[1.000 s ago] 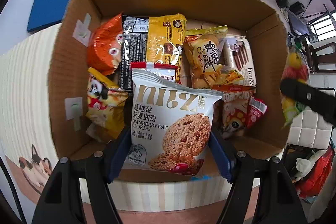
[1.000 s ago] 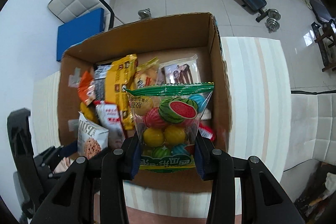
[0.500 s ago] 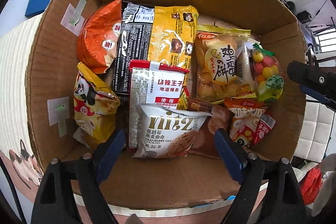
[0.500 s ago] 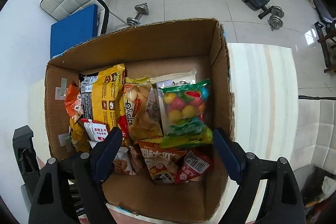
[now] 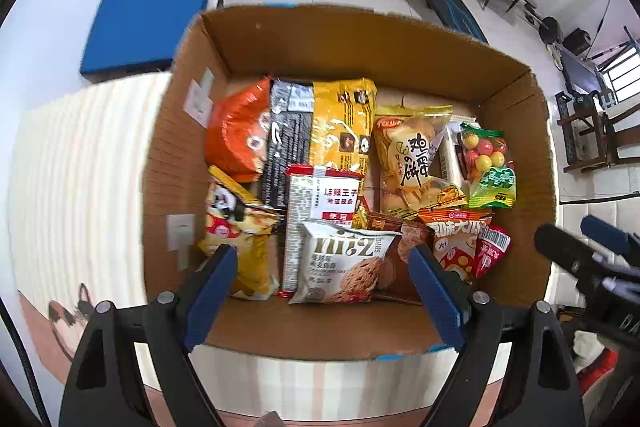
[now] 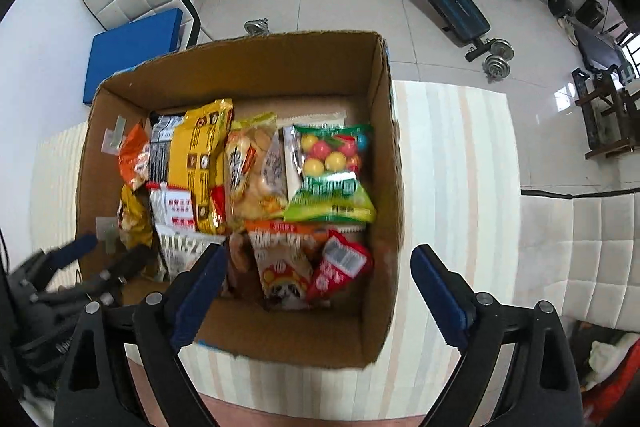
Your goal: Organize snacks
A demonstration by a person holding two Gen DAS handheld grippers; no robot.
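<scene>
Step in hand: release and withdraw. You have 2 packets down in the cardboard box [image 5: 360, 39], so lift both tools straight up and clear of the rim before swinging away.
Left gripper [image 5: 324, 291]: jaws spread wide, nothing between the blue pads; they have just been opening. The cookie packet [image 5: 344, 263] lies free below, at the near side of the box floor.
Right gripper [image 6: 318, 291]: jaws spread, empty, also just been opening. The gumball bag [image 6: 332, 175] lies against the right wall, toward the far side.
Where the snacks are: all inside the box, packed in loose rows; the yellow packet [image 5: 344, 127] and orange bag [image 5: 236, 135] sit far left, the egg-biscuit bag [image 5: 412, 163] is in the middle, and the red sachet [image 6: 340, 267] is near right.
How to do it well: keep the tools pointing down as you rise, so a pad does not snag a crimped edge and drag a packet up.
Materials: the packets are thin, glossy film, puffy with air, slippery and easily crushed; the gumball bag is clear with round, hard sweets that probably shift.
Box: corrugated, matte, stiff walls, open top, standing on a striped cloth [image 6: 452, 163].
Risk: the packets overlap, so a nudge may tip one.
</scene>
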